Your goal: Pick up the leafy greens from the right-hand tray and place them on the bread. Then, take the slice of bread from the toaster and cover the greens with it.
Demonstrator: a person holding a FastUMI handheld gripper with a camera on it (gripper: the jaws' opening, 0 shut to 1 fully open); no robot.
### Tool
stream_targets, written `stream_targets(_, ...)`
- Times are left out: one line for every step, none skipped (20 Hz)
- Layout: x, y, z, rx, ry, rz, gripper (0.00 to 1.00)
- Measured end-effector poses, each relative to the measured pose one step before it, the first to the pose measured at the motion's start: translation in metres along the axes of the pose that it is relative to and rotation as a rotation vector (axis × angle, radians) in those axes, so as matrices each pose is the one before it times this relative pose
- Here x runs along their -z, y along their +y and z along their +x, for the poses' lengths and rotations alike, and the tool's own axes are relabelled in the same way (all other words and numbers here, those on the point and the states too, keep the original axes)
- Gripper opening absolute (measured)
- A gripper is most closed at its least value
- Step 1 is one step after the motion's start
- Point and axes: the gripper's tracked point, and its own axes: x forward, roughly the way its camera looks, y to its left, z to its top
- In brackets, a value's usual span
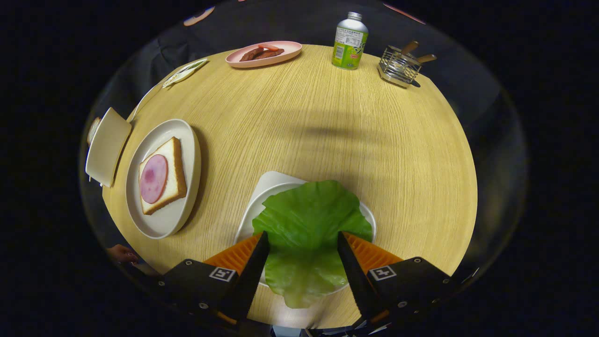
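A big green lettuce leaf (304,220) lies on a white tray (270,185) at the near side of the round wooden table (327,126). My gripper (303,234) is open just above it, one finger on each side of the leaf, neither pressing on it. The leaf's near part hangs over the tray's edge between the fingers. To the left, a white oval plate (159,224) holds a slice of bread (177,168) topped with a round of pink ham (153,178). Beyond that plate stands a cream toaster (107,147) with a bread slice (93,130) showing at its far side.
A pink plate (285,47) with sausages sits at the table's far edge. A green-labelled metal bottle (350,42) and a wire rack of knives (400,66) stand at the far right. A flat packet (185,72) lies at the far left. A hand (122,253) rests by the near-left edge.
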Motion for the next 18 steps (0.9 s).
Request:
stream_targets(-0.00025,-0.00276,0.00032,0.00289,-0.00182,0.00312,0.79)
stream_targets(0.00057,-0.00207,-0.00051,0.00674,-0.00272,0.00625,0.71)
stream_targets(-0.00087,0.00085,-0.00239,-0.00773,-0.00147,0.02034,0.63)
stream_targets(0.0006,0.00264,0.00273,0.00505,-0.00287,0.0334,0.55)
stream_targets(-0.00054,0.00182,-0.00155,0.00255,-0.00363,0.00397,0.31)
stream_targets(0.0001,-0.00264,0.00133,0.0223,-0.00728,0.00049,0.26)
stream_targets(-0.0007,0.00104,0.0006,0.01148,-0.00688,0.01395,0.13)
stream_targets(0.00101,0.00086,-0.00041,0.0078,-0.00352,0.01295,0.1)
stream_targets(0.00009,0.00078,-0.00025,0.00325,0.00329,0.00893,0.05)
stream_targets(0.00031,0.00003,-0.0008,0.00185,0.00521,0.01198,0.04)
stream_targets(0.00078,0.00016,0.00015,0.00283,0.00578,0.01797,0.03)
stream_targets(-0.00029,0.00081,-0.0008,-0.00381,-0.00139,0.02266,0.03)
stream_targets(-0.00109,0.00179,-0.00234,-0.00787,-0.00435,0.02288,0.03)
stream_targets(-0.0022,0.00135,-0.00537,-0.0087,-0.01303,0.01303,0.03)
stream_targets(-0.00226,0.00101,-0.00471,-0.00342,-0.01817,0.01426,0.03)
stream_targets(-0.00005,0.00296,-0.00516,-0.01267,-0.00294,0.01219,0.03)
stream_targets(-0.00005,0.00144,-0.00684,-0.00442,-0.00891,0.01868,0.03)
stream_targets(-0.00071,0.00266,-0.0065,-0.01107,-0.00721,0.0084,0.03)
